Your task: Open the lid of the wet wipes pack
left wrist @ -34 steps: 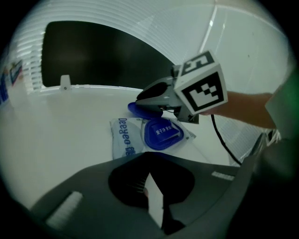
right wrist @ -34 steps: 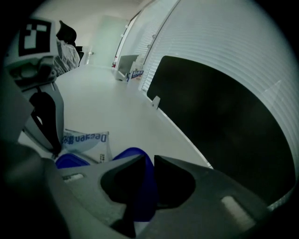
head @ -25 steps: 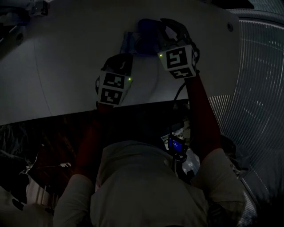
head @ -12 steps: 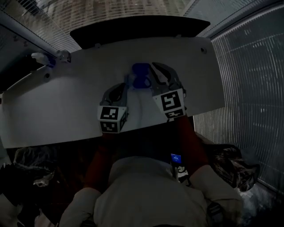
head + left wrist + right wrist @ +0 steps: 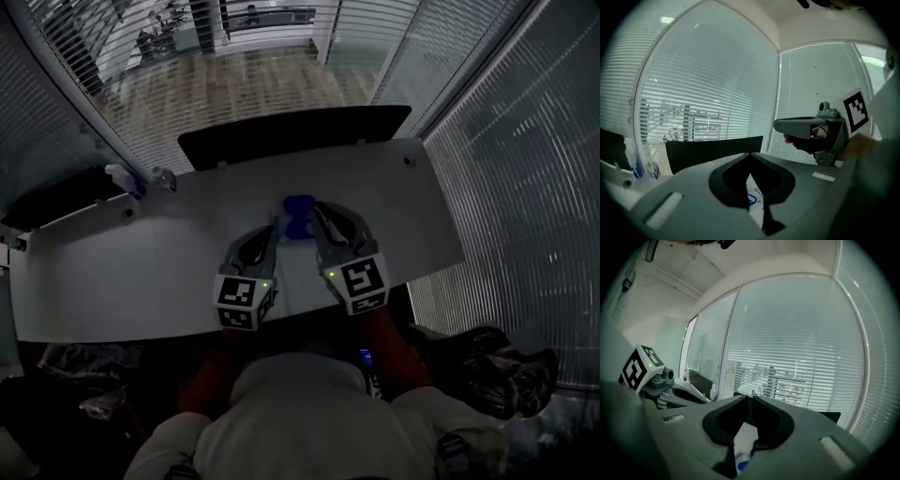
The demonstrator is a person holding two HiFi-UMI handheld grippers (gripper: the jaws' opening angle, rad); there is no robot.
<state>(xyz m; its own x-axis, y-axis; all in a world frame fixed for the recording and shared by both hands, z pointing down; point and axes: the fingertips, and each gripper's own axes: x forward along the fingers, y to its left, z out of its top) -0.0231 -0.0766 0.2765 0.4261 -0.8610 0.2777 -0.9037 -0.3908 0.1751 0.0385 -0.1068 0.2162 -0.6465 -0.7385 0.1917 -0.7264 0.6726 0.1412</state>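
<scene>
One wet wipes pack [image 5: 299, 217], blue and small in the dim head view, sits near the middle of the white table [image 5: 141, 281]. Its lid is too dark to make out, so I cannot say whether it is shut or lifted.

The left gripper [image 5: 274, 231] is just beside the pack's left edge and the right gripper [image 5: 320, 214] just beside its right edge. In each gripper view the jaw tips meet with nothing caught between them, and a strip of white and blue shows in the gap beneath. The right jaws have just been closing, on nothing.

Neither gripper seems to have a working hold yet. To do this step well, one gripper should probably open and pin the body of the pack flat. The other should take only the lid's free lip and swing it up about its hinge. A pull on the whole pack would likely drag it across the smooth top.

A dark board [image 5: 291, 136] stands along the table's far edge, with window blinds [image 5: 506, 187] beyond.
</scene>
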